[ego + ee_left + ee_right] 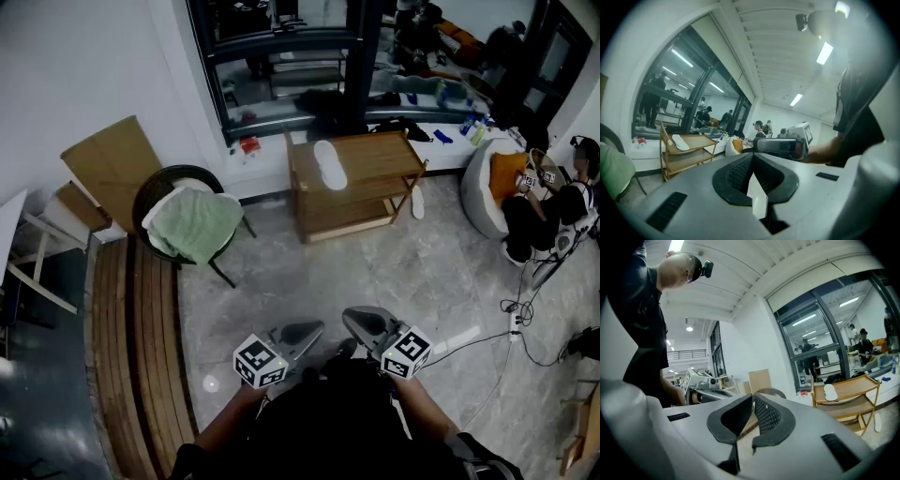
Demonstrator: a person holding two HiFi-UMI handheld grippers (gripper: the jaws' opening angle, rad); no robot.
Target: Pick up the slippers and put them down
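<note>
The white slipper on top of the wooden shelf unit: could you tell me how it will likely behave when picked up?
The white slipper looks thin, so it is probably light and may flex when gripped at one end. Lying flat on the wooden shelf unit, it should not roll, though it might slide if pushed.

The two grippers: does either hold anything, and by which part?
Nothing is held. Left gripper and right gripper are shut and empty; one slipper lies on the shelf.
</note>
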